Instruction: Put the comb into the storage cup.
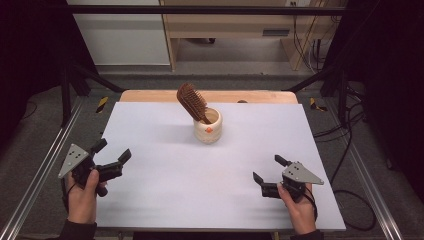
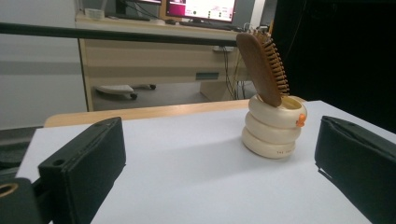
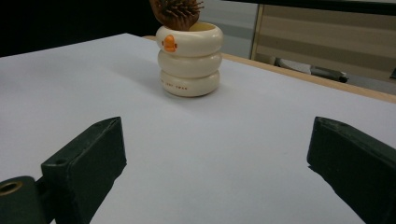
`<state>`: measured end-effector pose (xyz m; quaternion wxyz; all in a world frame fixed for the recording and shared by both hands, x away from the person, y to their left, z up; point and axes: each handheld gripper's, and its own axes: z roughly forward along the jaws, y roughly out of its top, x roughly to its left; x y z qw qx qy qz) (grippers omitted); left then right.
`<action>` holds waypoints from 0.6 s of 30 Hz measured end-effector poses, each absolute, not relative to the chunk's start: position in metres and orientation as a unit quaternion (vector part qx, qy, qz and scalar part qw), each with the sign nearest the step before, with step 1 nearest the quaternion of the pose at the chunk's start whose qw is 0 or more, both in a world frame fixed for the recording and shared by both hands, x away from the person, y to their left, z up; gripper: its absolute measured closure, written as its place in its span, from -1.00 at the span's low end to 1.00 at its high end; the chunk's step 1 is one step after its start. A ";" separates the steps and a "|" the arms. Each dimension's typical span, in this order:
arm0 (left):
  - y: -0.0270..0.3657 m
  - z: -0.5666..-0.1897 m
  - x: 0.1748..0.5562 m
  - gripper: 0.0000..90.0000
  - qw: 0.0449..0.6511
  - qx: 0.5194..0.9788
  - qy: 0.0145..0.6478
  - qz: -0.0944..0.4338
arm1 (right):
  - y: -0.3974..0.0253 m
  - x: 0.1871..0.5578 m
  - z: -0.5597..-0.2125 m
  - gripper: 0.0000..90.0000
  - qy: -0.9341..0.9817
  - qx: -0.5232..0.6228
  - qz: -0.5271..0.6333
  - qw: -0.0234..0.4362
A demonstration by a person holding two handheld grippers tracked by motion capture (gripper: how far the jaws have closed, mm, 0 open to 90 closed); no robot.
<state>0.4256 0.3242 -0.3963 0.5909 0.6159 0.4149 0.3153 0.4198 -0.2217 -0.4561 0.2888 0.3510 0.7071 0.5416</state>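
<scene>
At the bottom of the high view, nearest to the camera, two hands come in, each one holding a gripper. The left gripper [image 1: 111, 151] sits in the lower left of the frame, the right gripper [image 1: 266, 168] in the lower right. Both have the jaws spread wide and nothing is between them. They stay low over the white table [image 1: 165, 150] and both point inward, toward the middle, probably to be ready for a reach.

Further up, in the upper centre, stands a cream ringed cup [image 1: 208, 126] with a small orange mark. A brown wooden hairbrush [image 1: 191, 100] stands in it, handle down, leaning to the upper left. It is well apart from both grippers.
</scene>
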 end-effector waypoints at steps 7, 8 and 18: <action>0.334 -0.396 0.418 -0.96 0.587 0.617 0.409 0.329 | -0.224 0.418 -0.457 -0.91 0.706 0.342 0.542 0.302; 0.335 -0.396 0.417 -0.96 0.586 0.618 0.408 0.330 | -0.226 0.418 -0.457 -0.91 0.706 0.341 0.541 0.303; 0.331 -0.406 0.407 -0.96 0.584 0.623 0.394 0.340 | -0.244 0.412 -0.462 -0.92 0.691 0.351 0.544 0.320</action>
